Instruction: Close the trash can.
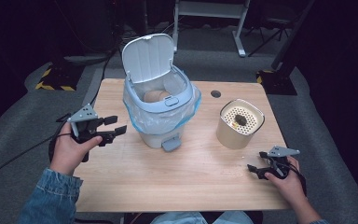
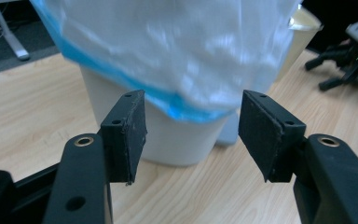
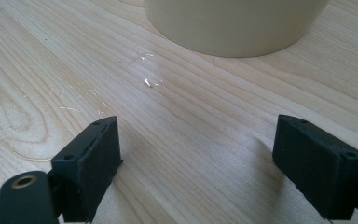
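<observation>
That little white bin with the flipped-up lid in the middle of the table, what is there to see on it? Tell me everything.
The small white plastic pedal bin stands upright near the middle of the light wooden table. Its pale blue-grey lid is hinged at the back and stands open. A clear plastic liner with a blue edge is folded over the rim and hangs down outside. A grey foot pedal juts from the front base. Something tan and rounded lies inside. Neither gripper touches it.

My light wooden table (image 1: 177, 179) stands on grey carpet (image 1: 9, 126) in a dim room. Behind it I see a white desk frame (image 1: 239, 32) and yellow-black striped tape (image 1: 51, 86).
</observation>
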`<state>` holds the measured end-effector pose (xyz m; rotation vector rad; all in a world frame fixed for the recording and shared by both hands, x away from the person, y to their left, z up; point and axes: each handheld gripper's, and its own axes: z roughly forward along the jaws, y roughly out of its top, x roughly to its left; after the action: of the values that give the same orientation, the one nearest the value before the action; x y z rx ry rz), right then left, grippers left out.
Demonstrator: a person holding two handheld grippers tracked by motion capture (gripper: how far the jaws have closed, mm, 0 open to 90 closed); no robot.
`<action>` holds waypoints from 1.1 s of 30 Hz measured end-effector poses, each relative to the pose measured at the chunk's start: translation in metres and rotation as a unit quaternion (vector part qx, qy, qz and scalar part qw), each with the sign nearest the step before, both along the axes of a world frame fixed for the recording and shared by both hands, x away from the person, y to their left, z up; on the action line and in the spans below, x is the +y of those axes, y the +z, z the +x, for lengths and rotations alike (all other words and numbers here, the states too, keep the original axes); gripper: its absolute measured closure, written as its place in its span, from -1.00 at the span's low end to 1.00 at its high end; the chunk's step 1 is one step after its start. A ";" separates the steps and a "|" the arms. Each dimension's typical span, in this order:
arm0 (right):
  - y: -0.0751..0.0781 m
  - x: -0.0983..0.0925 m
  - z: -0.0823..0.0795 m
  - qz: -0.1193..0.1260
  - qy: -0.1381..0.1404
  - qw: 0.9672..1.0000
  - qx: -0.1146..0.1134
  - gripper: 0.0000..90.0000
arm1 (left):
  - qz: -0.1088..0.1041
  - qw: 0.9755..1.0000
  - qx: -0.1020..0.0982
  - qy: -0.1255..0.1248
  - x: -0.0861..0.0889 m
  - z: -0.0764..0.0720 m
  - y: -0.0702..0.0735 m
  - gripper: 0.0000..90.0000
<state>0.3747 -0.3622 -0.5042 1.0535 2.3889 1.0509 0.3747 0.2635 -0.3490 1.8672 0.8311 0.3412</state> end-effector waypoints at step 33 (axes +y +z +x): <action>0.000 0.000 -0.001 0.001 0.000 1.000 -0.001 -0.65 | -0.032 0.996 -0.075 0.035 -0.008 0.085 0.086 -0.02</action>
<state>0.3741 -0.3623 -0.5043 1.0529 2.3853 1.0543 0.4601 0.2558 -0.2631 1.7337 0.7968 0.4872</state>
